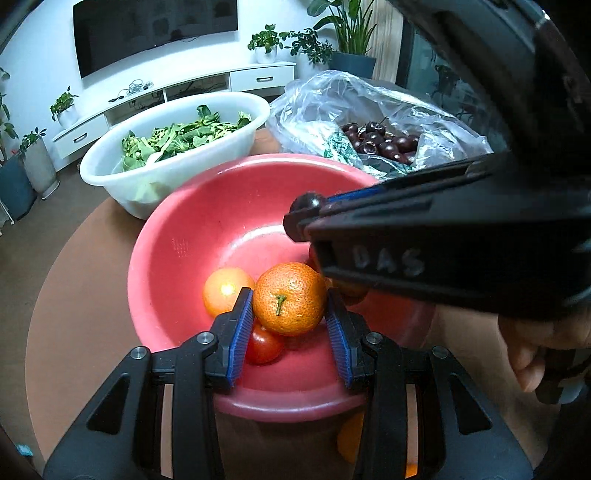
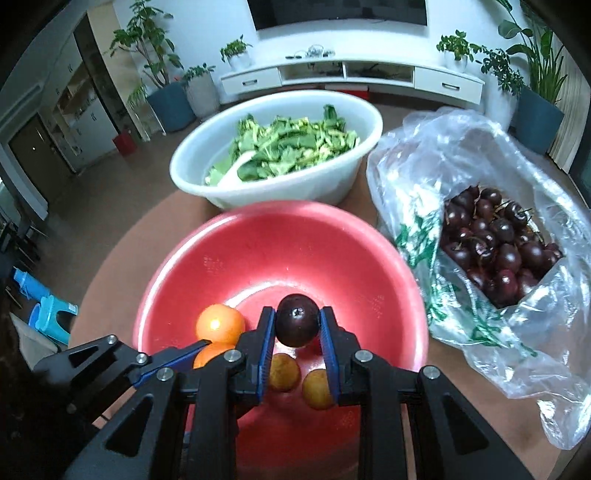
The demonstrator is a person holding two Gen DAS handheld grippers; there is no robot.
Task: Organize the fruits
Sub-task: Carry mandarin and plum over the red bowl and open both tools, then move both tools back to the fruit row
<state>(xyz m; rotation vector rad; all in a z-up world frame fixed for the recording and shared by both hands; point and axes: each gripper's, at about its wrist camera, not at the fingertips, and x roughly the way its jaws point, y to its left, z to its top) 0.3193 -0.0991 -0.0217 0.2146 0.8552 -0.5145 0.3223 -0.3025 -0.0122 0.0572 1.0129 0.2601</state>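
A white basin (image 2: 332, 184) of leafy greens (image 2: 288, 144) stands on the brown table (image 2: 110, 266). Behind it, a TV (image 1: 147, 29) hangs above a long white cabinet (image 2: 351, 74), with potted plants (image 2: 458, 51) on and beside it. At the left edge stands what looks like a blue stool (image 2: 48, 314), though blurred.

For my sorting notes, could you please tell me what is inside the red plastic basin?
The red plastic basin holds an orange tomato, a red tomato and two small yellow fruits. The tools and the fruit they carry cover part of its floor.
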